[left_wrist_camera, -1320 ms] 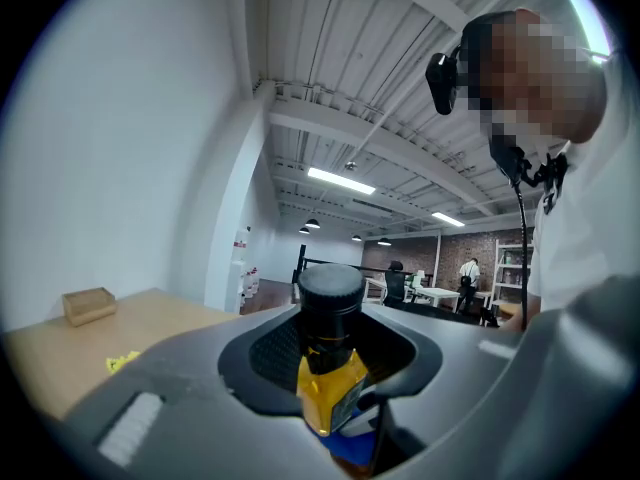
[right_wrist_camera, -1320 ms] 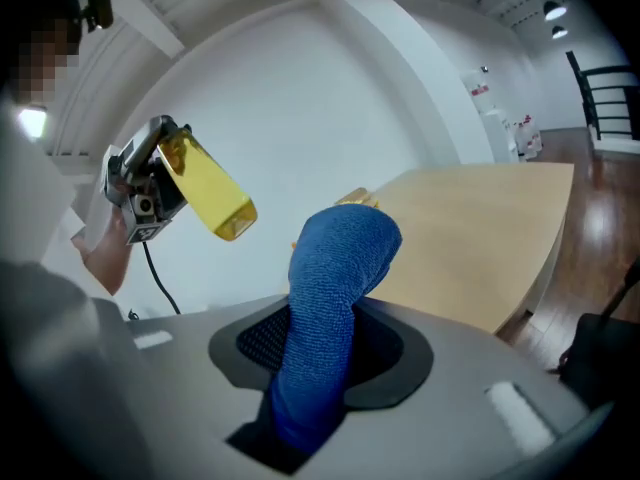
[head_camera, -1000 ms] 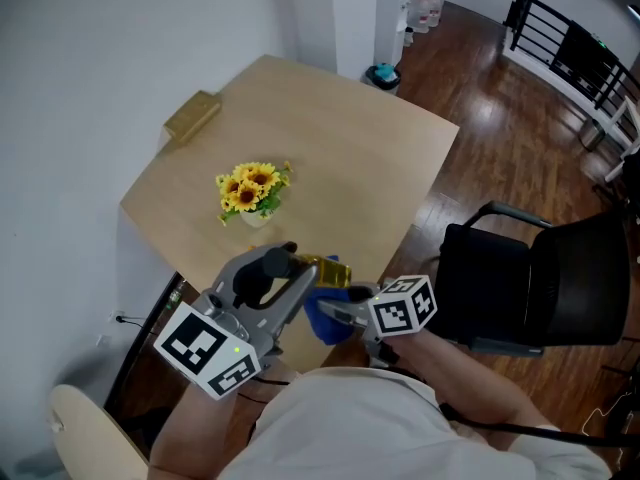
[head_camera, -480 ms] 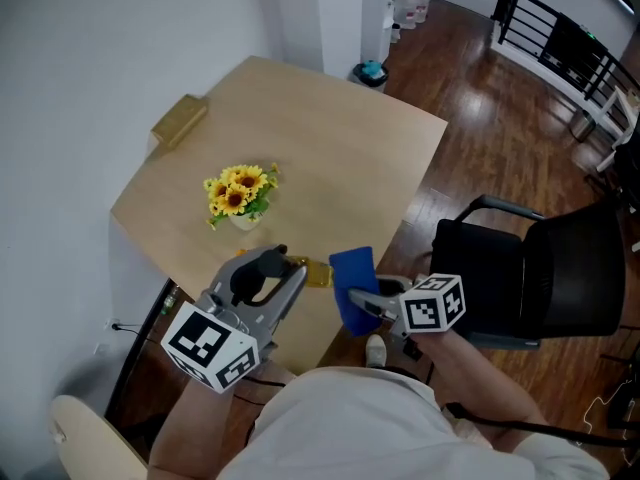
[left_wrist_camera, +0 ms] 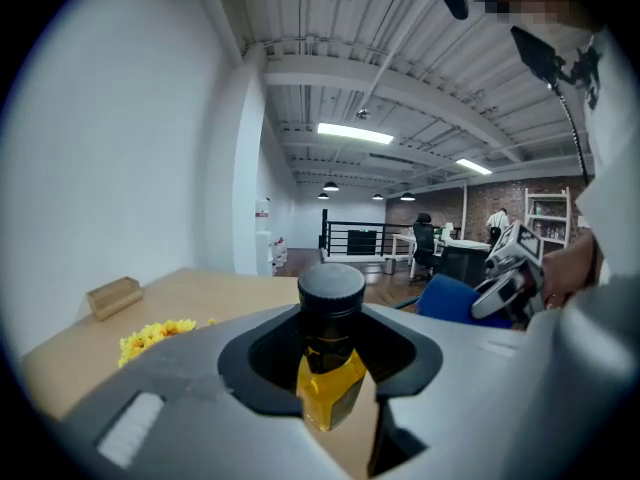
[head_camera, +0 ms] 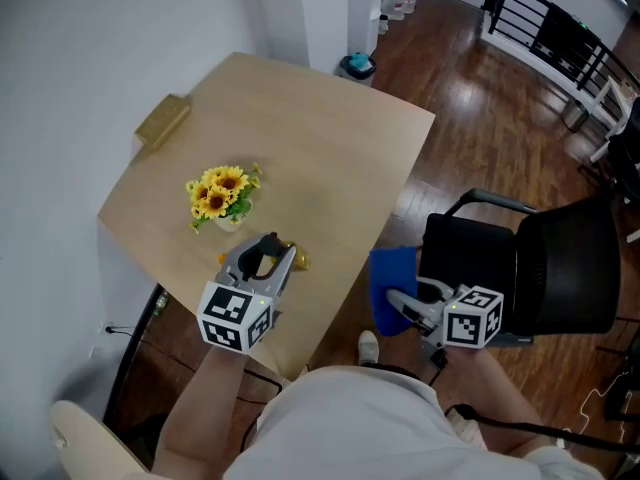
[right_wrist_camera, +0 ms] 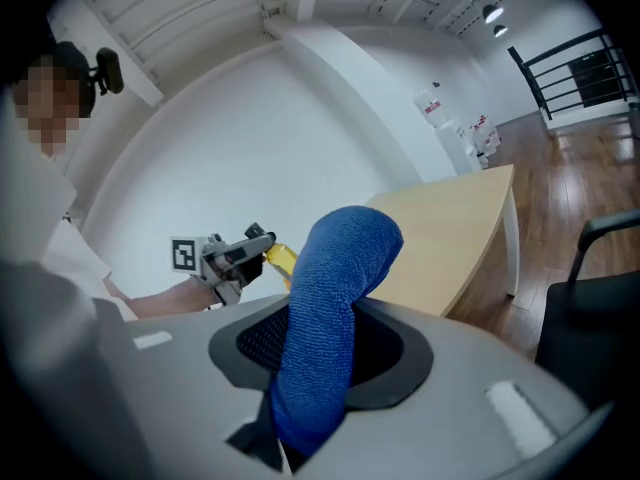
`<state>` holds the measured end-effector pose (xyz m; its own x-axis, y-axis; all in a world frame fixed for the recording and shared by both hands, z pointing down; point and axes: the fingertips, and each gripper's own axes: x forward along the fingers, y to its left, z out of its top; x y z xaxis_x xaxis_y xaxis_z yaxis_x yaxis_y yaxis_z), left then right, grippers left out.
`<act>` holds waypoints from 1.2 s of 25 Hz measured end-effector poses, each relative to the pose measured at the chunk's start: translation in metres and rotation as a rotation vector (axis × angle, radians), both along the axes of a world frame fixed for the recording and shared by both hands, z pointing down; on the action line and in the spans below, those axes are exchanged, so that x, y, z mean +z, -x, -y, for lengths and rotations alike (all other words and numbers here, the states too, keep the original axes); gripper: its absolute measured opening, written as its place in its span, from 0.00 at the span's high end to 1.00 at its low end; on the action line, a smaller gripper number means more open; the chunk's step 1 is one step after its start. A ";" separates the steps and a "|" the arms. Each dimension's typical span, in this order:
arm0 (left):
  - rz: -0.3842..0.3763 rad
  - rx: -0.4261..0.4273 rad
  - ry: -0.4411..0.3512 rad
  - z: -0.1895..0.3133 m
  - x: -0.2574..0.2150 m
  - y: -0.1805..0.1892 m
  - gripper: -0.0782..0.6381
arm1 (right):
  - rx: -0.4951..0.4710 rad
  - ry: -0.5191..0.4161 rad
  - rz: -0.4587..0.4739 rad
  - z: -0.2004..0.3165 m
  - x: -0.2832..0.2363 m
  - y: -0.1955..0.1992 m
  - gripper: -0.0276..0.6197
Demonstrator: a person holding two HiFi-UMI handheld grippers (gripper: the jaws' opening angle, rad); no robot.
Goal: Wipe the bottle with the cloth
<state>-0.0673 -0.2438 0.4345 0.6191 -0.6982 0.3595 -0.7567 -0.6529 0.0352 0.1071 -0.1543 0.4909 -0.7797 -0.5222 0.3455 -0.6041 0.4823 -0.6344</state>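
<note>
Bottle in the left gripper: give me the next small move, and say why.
Probably set the bottle down on the table. The left gripper has its jaws shut on it over the tabletop, and the cloth, held in the right gripper, has swung from beside the bottle a second ago to past the table edge, so wiping looks finished.

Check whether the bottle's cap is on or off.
On: a black cap tops the yellow bottle clamped in the left gripper.
</note>
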 end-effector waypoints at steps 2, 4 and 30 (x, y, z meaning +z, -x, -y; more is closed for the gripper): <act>0.015 -0.039 0.014 0.014 0.025 0.000 0.68 | -0.001 0.001 -0.008 -0.005 0.000 -0.009 0.73; 0.036 -0.077 0.018 0.028 0.047 0.001 0.68 | -0.008 -0.002 -0.020 -0.008 0.000 -0.017 0.73; 0.160 -0.379 0.021 -0.001 0.101 0.033 0.54 | -0.268 -0.138 -0.119 -0.023 0.006 -0.048 0.73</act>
<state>-0.0999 -0.2423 0.5352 0.2547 -0.8574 0.4472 -0.9405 -0.3273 -0.0918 0.1550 -0.1317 0.4966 -0.8543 -0.3515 0.3828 -0.5097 0.7108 -0.4847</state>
